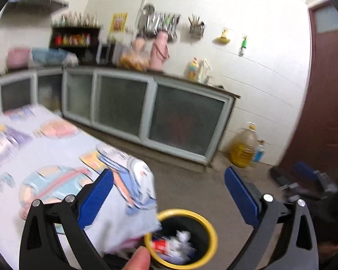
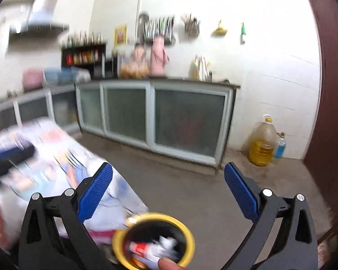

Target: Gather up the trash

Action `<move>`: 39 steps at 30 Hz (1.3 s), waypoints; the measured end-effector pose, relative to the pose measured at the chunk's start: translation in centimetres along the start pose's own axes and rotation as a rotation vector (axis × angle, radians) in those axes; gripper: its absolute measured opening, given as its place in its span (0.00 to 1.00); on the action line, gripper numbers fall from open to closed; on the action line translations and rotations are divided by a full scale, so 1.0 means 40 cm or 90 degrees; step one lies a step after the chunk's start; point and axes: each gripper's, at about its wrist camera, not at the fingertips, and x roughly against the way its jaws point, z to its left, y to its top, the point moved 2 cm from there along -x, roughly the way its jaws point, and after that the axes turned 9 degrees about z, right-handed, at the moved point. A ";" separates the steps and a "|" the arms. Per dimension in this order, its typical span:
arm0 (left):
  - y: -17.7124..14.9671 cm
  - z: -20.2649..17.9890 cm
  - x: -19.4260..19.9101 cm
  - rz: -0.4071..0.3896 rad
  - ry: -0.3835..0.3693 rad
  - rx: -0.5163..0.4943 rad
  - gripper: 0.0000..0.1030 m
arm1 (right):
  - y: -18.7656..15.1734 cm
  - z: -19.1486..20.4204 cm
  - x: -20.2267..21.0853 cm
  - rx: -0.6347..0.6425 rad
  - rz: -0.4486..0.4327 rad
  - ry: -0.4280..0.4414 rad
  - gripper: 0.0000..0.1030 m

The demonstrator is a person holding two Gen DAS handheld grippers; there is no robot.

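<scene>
In the left wrist view the left tool (image 1: 169, 193) fills the lower part of the frame with its two blue pads spread wide apart and nothing between them. Just below and between the black arms, at the bottom centre, stands a black bin with a yellow rim (image 1: 210, 229). Inside it lie crumpled white paper (image 1: 183, 236) and a red-and-white wrapper (image 1: 160, 246). A fingertip (image 1: 138, 258) shows at the bottom edge, just beside the bin's rim on its left. The bench (image 1: 15, 213), covered with a pale patterned cloth, takes up the lower left of the frame, and a corner of the cloth hangs down next to the bin. At the right edge the right tool (image 1: 308, 180) appears blurred, low over the grey floor.

In the right wrist view the right tool (image 2: 169, 191) is likewise wide open and empty. The bin (image 2: 184, 229) sits at the bottom centre with the wrapper (image 2: 138, 250) and white paper (image 2: 166, 245) inside; a fingertip (image 2: 169, 264) shows at the bottom edge, in front of the bin's near side.

Across the middle of both views runs a long cabinet with frosted glass doors (image 1: 121, 103). At the right, on the floor against the white tiled wall, stands a large jug of yellow oil (image 1: 243, 146), with a small bottle (image 1: 259, 150) just beside it.
</scene>
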 end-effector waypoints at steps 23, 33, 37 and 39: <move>-0.201 0.002 0.145 -0.026 0.112 0.057 0.92 | -0.147 0.050 0.086 -0.004 -0.008 -0.067 0.92; -0.281 -0.024 0.125 -0.028 0.131 0.067 0.92 | -0.179 0.057 0.097 0.003 -0.037 -0.087 0.92; -0.295 -0.001 0.137 -0.031 0.165 0.096 0.92 | -0.185 0.066 0.100 0.012 -0.039 -0.089 0.92; -0.299 0.003 0.145 -0.037 0.175 0.100 0.92 | -0.192 0.065 0.099 0.012 -0.037 -0.089 0.92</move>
